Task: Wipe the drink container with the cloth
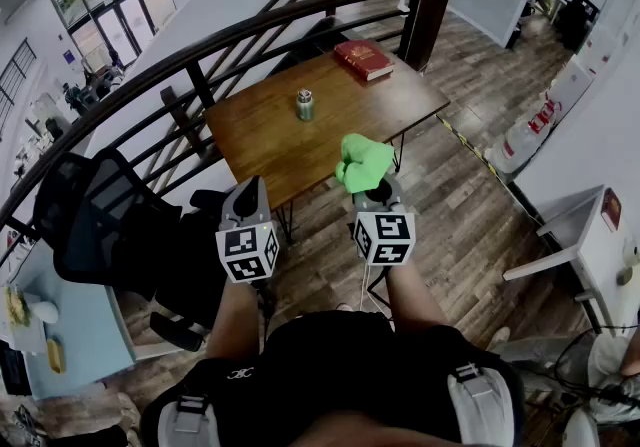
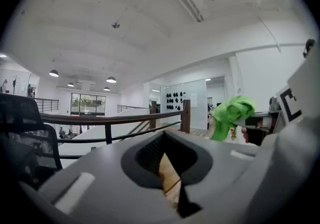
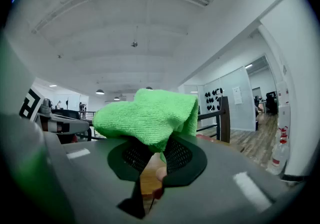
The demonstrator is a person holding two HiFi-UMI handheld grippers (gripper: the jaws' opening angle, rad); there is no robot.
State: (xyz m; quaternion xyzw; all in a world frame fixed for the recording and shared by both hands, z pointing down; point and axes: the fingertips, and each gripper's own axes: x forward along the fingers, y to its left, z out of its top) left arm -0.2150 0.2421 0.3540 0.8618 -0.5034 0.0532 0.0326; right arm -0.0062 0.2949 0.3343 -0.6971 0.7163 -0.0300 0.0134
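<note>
A small metal drink container point(image 1: 305, 104) stands upright near the middle of the wooden table point(image 1: 270, 140). My right gripper point(image 1: 372, 190) is shut on a bright green cloth point(image 1: 362, 161), held raised near the table's front edge, well short of the container. The cloth point(image 3: 150, 117) bunches over the closed jaws in the right gripper view. My left gripper point(image 1: 250, 197) hangs beside it, shut with nothing in it. Seen from the left gripper view, the cloth point(image 2: 231, 115) shows at the right.
A red book point(image 1: 363, 59) lies at the table's far right corner. A dark railing point(image 1: 230, 40) curves behind the table. A black office chair point(image 1: 110, 225) stands at the left. A white desk point(image 1: 580, 230) is at the right.
</note>
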